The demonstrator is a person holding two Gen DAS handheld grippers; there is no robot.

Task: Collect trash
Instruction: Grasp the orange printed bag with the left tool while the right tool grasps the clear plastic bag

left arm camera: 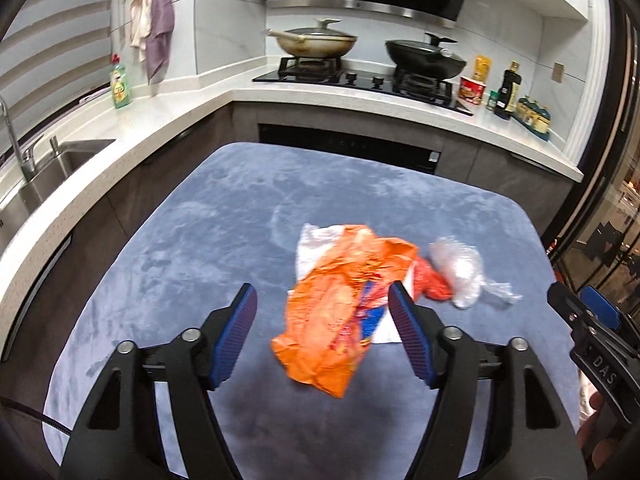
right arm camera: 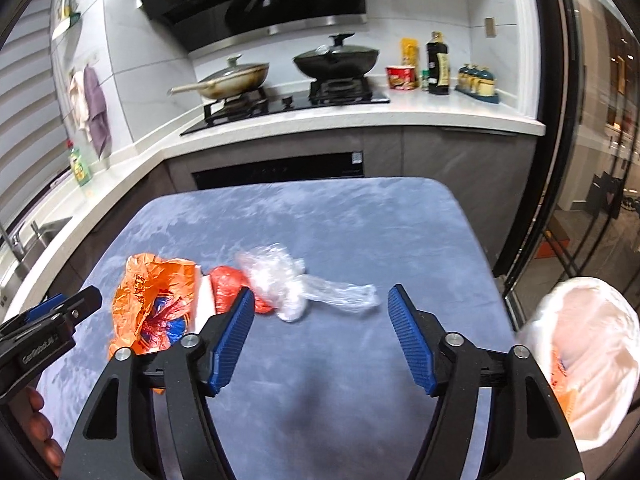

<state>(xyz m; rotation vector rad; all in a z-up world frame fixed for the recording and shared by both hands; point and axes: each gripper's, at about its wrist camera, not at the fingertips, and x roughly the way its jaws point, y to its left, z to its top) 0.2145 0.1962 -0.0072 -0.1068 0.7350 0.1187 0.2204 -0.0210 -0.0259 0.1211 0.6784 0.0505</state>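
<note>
Trash (left arm camera: 340, 300) mid-table (right arm camera: 360, 216); edges bare; both grippers apparently open.

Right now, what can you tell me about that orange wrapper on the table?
The orange wrapper is a crumpled, shiny, foil-like snack bag with a blue and red print, and it looks empty. It lies flat on the blue cloth, partly over a white sheet, close beside a red wad. Nothing grips it.

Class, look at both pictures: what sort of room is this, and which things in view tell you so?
Most likely a home kitchen: a gas hob carrying two lidded pans, a range hood above it, and a sink set in the worktop.
</note>
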